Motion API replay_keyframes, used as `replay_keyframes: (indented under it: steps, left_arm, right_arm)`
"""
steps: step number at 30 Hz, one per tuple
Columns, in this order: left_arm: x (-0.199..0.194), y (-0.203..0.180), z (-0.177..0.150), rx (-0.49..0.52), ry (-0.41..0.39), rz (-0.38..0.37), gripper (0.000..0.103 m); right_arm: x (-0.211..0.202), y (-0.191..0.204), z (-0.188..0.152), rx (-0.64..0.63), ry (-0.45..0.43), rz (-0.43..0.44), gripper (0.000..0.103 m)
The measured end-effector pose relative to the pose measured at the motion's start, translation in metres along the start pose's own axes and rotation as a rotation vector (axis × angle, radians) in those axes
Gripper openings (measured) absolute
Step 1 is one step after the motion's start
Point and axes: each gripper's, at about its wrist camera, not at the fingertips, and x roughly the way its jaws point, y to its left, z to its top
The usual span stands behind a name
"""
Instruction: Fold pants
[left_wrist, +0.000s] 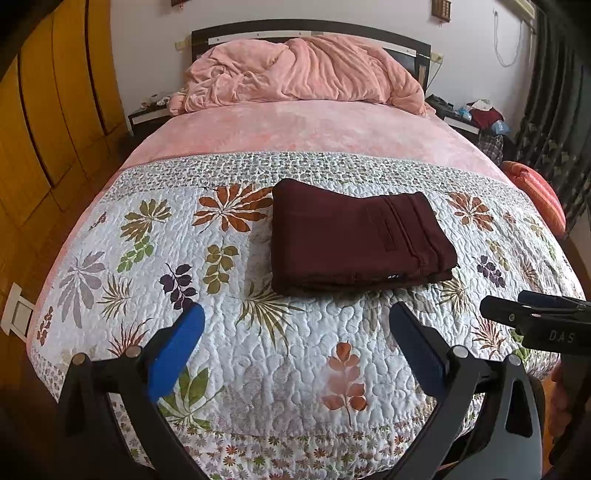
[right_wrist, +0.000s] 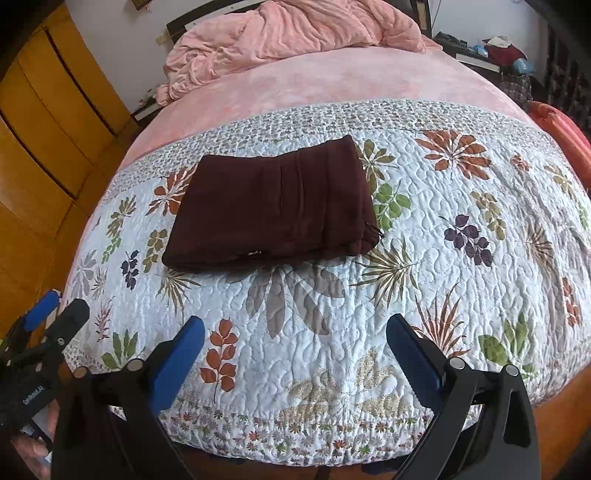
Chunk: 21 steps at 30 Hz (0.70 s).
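Observation:
The dark maroon pants (left_wrist: 354, 236) lie folded into a compact rectangle on the floral quilt (left_wrist: 258, 350), around the middle of the bed's lower half. They also show in the right wrist view (right_wrist: 273, 210). My left gripper (left_wrist: 295, 332) is open and empty, held back from the pants above the quilt near the foot of the bed. My right gripper (right_wrist: 295, 347) is open and empty too, also short of the pants. The right gripper's tips show at the right edge of the left wrist view (left_wrist: 517, 306); the left gripper shows at the left edge of the right wrist view (right_wrist: 55, 314).
A rumpled pink blanket (left_wrist: 303, 70) is piled at the headboard on a pink sheet (left_wrist: 295, 125). Yellow wardrobe doors (left_wrist: 44, 129) stand to the left. Cluttered nightstands (left_wrist: 472, 114) flank the bed. An orange cushion (left_wrist: 535, 192) lies at the right edge.

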Motion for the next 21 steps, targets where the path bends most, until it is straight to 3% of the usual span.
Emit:
replay_keyframes:
  steps: [21]
  left_arm:
    - [0.007,-0.001,-0.002,0.008,0.045,0.006,0.099]
  right_arm:
    - [-0.006,0.016,-0.001,-0.042,-0.016,-0.028,0.099]
